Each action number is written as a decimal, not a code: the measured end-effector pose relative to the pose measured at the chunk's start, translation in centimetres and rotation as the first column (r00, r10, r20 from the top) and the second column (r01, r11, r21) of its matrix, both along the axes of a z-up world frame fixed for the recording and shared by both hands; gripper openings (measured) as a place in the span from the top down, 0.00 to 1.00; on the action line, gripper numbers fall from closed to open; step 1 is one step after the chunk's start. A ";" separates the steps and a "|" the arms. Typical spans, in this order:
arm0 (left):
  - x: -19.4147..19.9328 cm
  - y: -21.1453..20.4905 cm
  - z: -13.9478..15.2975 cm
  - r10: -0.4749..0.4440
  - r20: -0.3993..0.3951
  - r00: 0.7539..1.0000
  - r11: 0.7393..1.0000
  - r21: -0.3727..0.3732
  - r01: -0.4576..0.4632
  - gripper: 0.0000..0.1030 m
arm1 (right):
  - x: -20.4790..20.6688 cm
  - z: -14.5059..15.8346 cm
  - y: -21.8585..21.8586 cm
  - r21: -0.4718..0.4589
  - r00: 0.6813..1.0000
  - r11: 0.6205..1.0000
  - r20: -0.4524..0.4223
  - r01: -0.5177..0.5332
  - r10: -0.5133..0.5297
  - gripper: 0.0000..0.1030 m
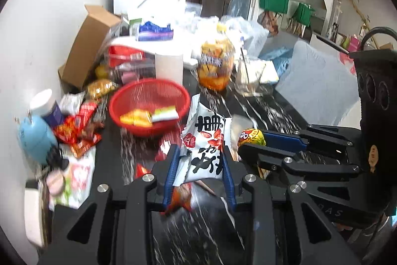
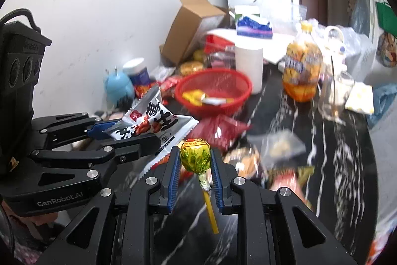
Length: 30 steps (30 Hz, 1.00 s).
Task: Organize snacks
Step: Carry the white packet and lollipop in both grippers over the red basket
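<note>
My left gripper [image 1: 201, 153] is shut on a white peanut snack packet [image 1: 206, 140] with black characters and holds it above the dark marble table [image 1: 268, 113]. It also shows in the right wrist view [image 2: 153, 126]. My right gripper [image 2: 194, 153] is shut on a yellow-wrapped lollipop [image 2: 195, 157] with a yellow stick; it also shows in the left wrist view [image 1: 251, 137]. A red mesh basket [image 1: 148, 104] [image 2: 213, 91] stands just ahead of both grippers, holding a few yellow snack packets.
Loose snack packets lie on the table [image 2: 218, 128] and at the left by the wall [image 1: 77, 128]. An orange drink bottle [image 2: 301, 68], a white cup [image 2: 248, 66], a cardboard box [image 2: 188, 29], a blue kettle [image 2: 117, 86] and a glass [image 2: 335, 96] stand around the basket.
</note>
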<state>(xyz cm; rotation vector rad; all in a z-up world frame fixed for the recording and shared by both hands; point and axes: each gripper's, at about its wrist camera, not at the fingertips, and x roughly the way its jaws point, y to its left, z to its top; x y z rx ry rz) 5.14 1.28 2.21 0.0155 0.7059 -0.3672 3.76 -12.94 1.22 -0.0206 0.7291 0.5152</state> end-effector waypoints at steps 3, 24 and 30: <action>1.8 0.4 0.9 -0.001 0.025 1.000 1.000 -0.013 0.001 0.69 | 1.9 1.0 0.1 0.010 1.000 1.000 0.016 0.005 -0.005 0.77; 16.3 3.6 3.4 0.154 0.108 0.982 0.984 0.075 -0.163 0.69 | 16.5 5.0 4.3 -0.046 0.996 0.999 0.084 0.029 -0.025 0.77; 19.7 3.6 1.0 0.160 0.044 0.986 0.982 0.099 -0.164 0.69 | 20.0 3.8 5.4 -0.111 0.997 0.993 0.064 0.047 -0.040 0.77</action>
